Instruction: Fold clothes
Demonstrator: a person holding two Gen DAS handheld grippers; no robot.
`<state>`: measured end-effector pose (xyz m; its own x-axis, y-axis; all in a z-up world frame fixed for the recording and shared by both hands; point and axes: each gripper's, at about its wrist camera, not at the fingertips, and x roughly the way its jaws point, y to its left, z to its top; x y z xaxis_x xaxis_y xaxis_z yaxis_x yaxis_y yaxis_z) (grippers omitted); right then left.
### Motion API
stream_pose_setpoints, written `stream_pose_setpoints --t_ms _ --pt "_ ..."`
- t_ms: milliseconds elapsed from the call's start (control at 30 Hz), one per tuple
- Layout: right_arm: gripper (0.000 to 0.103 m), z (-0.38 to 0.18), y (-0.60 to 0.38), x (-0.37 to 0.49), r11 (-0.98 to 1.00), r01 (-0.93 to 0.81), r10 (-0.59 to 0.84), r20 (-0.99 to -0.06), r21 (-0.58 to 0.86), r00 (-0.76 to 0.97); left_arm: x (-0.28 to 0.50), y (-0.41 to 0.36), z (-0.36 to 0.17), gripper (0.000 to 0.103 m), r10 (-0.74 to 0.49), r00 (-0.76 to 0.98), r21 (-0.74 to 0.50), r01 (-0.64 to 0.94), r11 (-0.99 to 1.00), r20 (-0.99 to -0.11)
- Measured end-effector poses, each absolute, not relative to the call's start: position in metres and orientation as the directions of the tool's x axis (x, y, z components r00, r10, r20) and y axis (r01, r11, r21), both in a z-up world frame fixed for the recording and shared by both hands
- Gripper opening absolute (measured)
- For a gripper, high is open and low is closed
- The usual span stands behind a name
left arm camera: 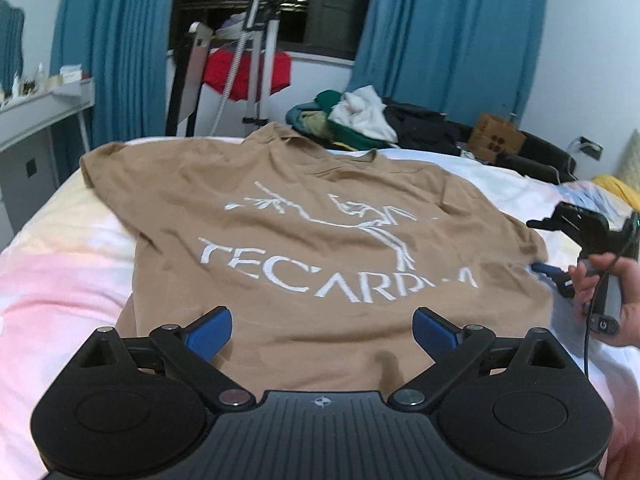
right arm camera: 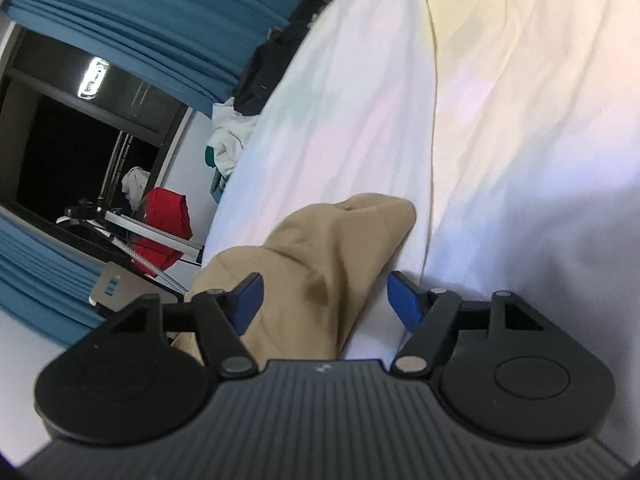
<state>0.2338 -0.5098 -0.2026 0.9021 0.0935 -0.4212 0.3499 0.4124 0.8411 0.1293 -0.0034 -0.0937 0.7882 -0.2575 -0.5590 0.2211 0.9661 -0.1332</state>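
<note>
Tan T-shirt [left arm camera: 304, 240] spread flat (white print up).

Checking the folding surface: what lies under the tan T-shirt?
The tan T-shirt lies spread on a bed sheet with pastel pink, yellow and white patches. Whatever is directly beneath the shirt's middle is covered.

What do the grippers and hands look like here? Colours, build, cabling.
Both the left gripper and right gripper match: black linkage arms with silver pivot pins, blue finger pads, ribbed dark-grey body carrying a small round emblem. The bare right hand wraps a grey handle, with a black cable.
</note>
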Motion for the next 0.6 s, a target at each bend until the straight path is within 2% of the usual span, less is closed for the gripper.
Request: stream_pose_setpoints --t_ms 233,367,433,467,500,600 --pt "0.072 -0.21 -0.52 0.279 0.431 0.244 0.165 -0.342 0.869 0.925 0.148 0.005 -0.1 0.098 -0.265 0.781 -0.241 0.151 0.959 -0.566" --pt "0.071 -0.207 -0.512 0.301 0.533 0.26 0.139 -0.387 0.805 0.912 0.156 0.006 -0.102 0.098 -0.273 0.772 -0.279 0.128 0.952 -0.574" --pt "0.053 -0.202 -0.503 0.308 0.598 0.258 0.117 -0.402 0.759 0.908 0.157 0.006 -0.101 0.098 -0.274 0.774 -0.286 0.125 0.95 -0.571" --pt "0.023 -0.199 -0.499 0.31 0.625 0.261 0.101 -0.408 0.736 0.908 0.158 0.006 -0.101 0.098 -0.274 0.775 -0.289 0.123 0.949 -0.569" --pt "0.012 -0.195 -0.496 0.31 0.645 0.269 0.078 -0.412 0.715 0.908 0.159 0.006 -0.1 0.098 -0.273 0.777 -0.291 0.121 0.949 -0.567" --pt "0.011 -0.173 -0.481 0.31 0.736 0.294 -0.025 -0.409 0.61 0.912 0.154 0.008 -0.091 0.098 -0.248 0.806 -0.266 0.117 0.957 -0.538"
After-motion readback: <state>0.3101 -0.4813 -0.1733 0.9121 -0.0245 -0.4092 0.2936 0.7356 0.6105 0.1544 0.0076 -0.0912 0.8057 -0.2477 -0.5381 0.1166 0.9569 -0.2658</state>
